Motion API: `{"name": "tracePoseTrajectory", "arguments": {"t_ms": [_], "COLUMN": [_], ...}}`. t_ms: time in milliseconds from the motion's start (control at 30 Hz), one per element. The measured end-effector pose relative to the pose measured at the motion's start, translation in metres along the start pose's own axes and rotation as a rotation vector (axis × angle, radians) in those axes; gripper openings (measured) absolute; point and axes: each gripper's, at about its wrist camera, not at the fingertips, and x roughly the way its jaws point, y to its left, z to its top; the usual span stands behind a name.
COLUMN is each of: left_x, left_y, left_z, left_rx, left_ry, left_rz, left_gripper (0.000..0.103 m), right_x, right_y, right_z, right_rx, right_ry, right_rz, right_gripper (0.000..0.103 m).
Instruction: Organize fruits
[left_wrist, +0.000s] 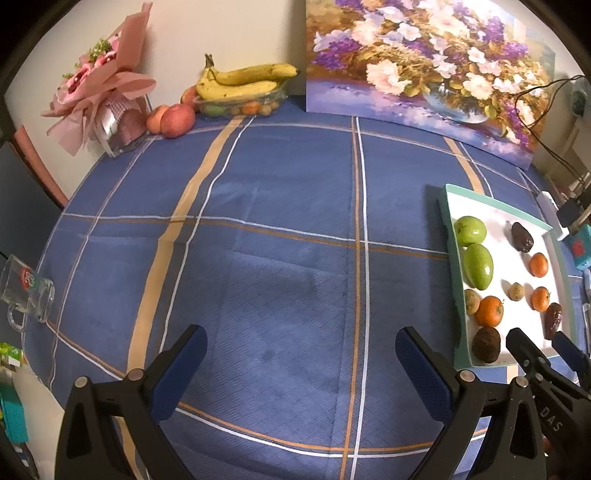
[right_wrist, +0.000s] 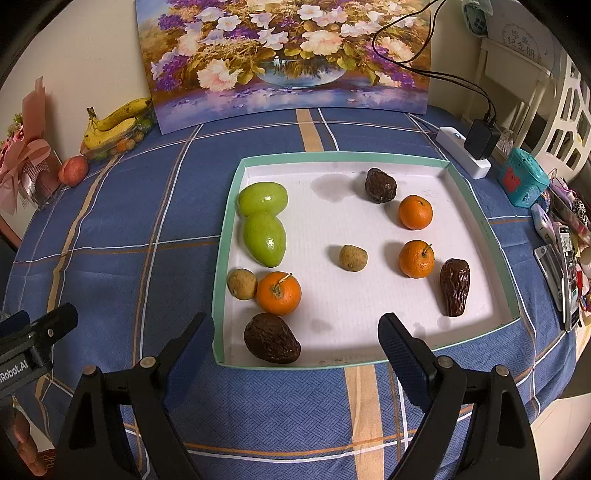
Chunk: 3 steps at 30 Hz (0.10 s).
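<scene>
Ten fruits (right_wrist: 279, 292) scattered in tray (right_wrist: 476, 218) on table, kinds mixed. Right gripper (right_wrist: 295, 338) spread wide, empty, hovering at tray's near edge; left gripper (left_wrist: 301, 349) spread, empty, over cloth (left_wrist: 277, 229). Risks: round oranges rolling when nudged; finger catching tray rim, shifting tray; crushing soft dark fruit.

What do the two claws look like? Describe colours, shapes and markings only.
Both the left claw and the right claw have black, triangular plastic arms with silver rivets and flat blue pads. White lettering marks their bodies: "DAS" on the right, "Robot.AI" on the left. No cables or sleeves show.
</scene>
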Motion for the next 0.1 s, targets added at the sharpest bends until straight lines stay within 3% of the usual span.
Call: {"name": "tracePoseTrajectory", "arguments": {"t_ms": [100], "left_x": [-0.0007], "left_y": [0.0002], "left_z": [0.0009], "left_rx": [0.006], "left_ry": [-0.003], "left_rz": [0.000], "left_gripper": [0.103], "right_x": [0.0000], "right_y": [-0.0001], "right_z": [0.0001], "right_rx": [0.000], "right_ry": [0.000], "right_rz": [0.000], "right_gripper": [0.091]}}
